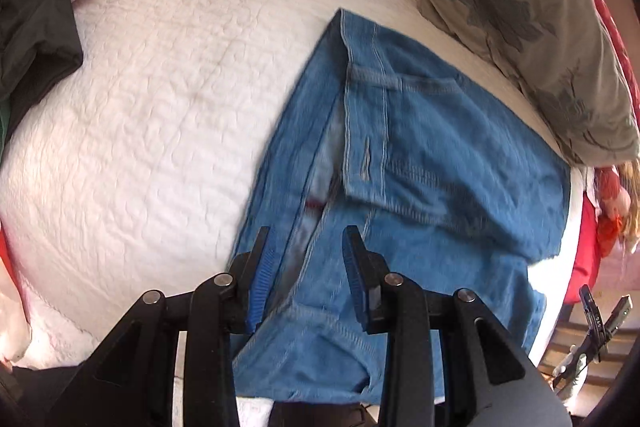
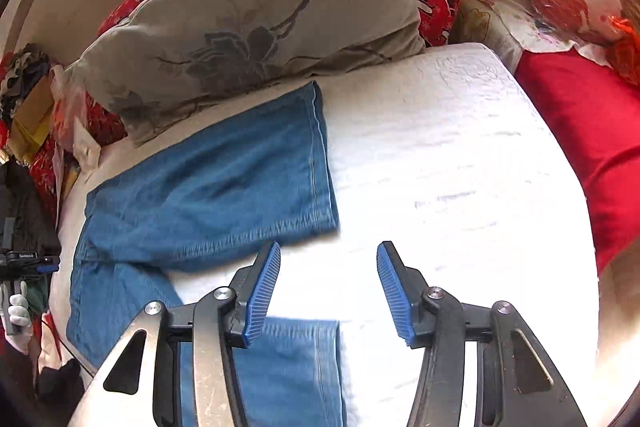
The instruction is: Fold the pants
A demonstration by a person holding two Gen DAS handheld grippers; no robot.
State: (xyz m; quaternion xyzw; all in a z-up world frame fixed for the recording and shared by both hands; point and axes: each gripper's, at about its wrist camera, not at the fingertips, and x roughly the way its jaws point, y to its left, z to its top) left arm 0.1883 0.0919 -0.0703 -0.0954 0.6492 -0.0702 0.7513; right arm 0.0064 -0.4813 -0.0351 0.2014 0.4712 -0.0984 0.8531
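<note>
White bedspread [image 2: 440,147], both grippers agape overhead

The jeans [image 1: 420,163] lie on the quilt [image 1: 140,127], straight ahead of and under the left gripper [image 1: 308,279]. Beyond them to the right, a pillow [image 1: 532,27] rests on the quilt's edge. Ahead-left of the right gripper [image 2: 328,287] lies one trouser leg [image 2: 224,183]; the other passes beneath its left finger.
</note>
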